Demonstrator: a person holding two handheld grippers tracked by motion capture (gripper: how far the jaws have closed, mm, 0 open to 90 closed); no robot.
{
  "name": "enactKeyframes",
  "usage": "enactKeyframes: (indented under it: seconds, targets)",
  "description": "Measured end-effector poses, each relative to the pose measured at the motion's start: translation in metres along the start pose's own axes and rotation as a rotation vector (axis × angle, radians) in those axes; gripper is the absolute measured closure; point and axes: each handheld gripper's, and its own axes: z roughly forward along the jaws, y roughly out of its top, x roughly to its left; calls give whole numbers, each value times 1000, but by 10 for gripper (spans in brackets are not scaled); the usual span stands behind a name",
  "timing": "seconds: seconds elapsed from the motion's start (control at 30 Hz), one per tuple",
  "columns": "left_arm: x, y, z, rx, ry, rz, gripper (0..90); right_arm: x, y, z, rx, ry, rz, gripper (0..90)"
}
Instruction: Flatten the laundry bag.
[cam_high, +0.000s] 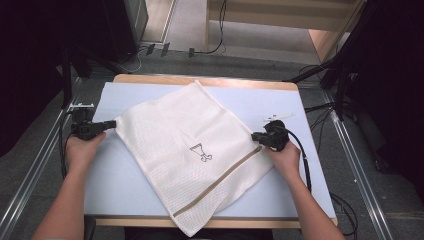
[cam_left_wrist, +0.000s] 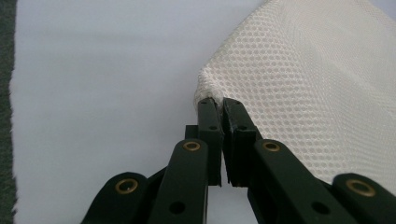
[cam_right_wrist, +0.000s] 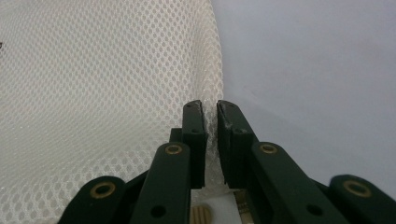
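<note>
A white mesh laundry bag (cam_high: 190, 145) with a tan zipper (cam_high: 220, 181) and a small dark printed logo lies flat and skewed on the pale blue mat (cam_high: 120, 185). My left gripper (cam_high: 113, 123) is shut on the bag's left corner (cam_left_wrist: 208, 88), with the mesh pinched between the jaws. My right gripper (cam_high: 255, 136) is shut on the bag's right edge (cam_right_wrist: 210, 126) near the zipper's end, and mesh shows in the narrow gap between its jaws. The bag's lower corner hangs over the table's near edge.
The mat covers a wooden table (cam_high: 200, 80). A small white object (cam_high: 278, 117) lies on the mat just beyond my right gripper. Black cables (cam_high: 305, 160) trail from both grippers. Metal rails and dark frames flank the table.
</note>
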Motion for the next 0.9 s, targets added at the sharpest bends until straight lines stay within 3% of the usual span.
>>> enactKeyframes:
  seconds: [0.2,0.5,0.63,0.7,0.9]
  targets:
    - [-9,8,12,19,6,44,881,5,-17,-12,-1,-22,0,819]
    - [-13,14,20,10,-14,39,866,13,-35,-28,34,-1,-30,804]
    - [-11,14,18,11,-18,29,787,12,-32,-32,-7,-12,-36,672]
    - [-10,13,16,8,-23,22,735,12,-29,-33,-46,-22,-63,621]
    - [-17,9,7,17,-2,56,575,12,-17,-23,-109,-8,-62,538]
